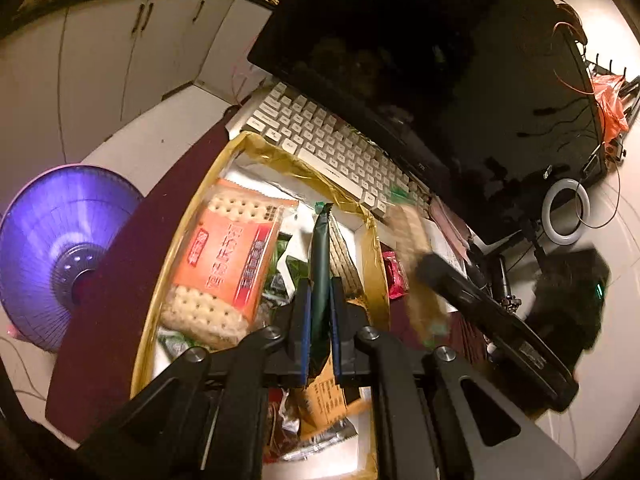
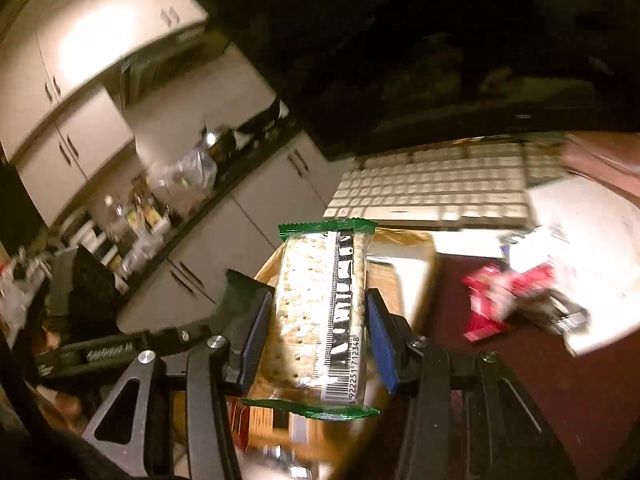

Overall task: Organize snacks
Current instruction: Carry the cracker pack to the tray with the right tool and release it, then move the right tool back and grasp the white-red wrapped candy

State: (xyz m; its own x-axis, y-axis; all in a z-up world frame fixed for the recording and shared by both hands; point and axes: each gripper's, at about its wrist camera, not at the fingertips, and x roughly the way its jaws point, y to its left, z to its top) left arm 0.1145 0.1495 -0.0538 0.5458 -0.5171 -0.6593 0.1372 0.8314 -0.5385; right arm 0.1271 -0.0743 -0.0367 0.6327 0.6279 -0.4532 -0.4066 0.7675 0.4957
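Observation:
My left gripper (image 1: pixel 320 292) is shut on a thin dark green snack packet (image 1: pixel 320 268), held on edge above an open box (image 1: pixel 376 240) with gold-taped walls. Inside the box lie an orange cracker pack (image 1: pixel 226 260) and several small wrappers. My right gripper (image 2: pixel 316 332) is shut on a clear cracker pack with green ends (image 2: pixel 320 312), barcode side up, over the box's near right corner (image 2: pixel 404 240). In the left wrist view the right gripper (image 1: pixel 436 268) appears blurred at the box's right side. A red snack packet (image 2: pixel 492 304) lies on the dark red table.
A white keyboard (image 1: pixel 340 148) lies just behind the box, under a large dark monitor (image 1: pixel 420 60). A purple fan (image 1: pixel 60 256) stands left of the table. A ring light (image 1: pixel 566 216) and cables sit to the right. White paper (image 2: pixel 580 240) lies near the red packet.

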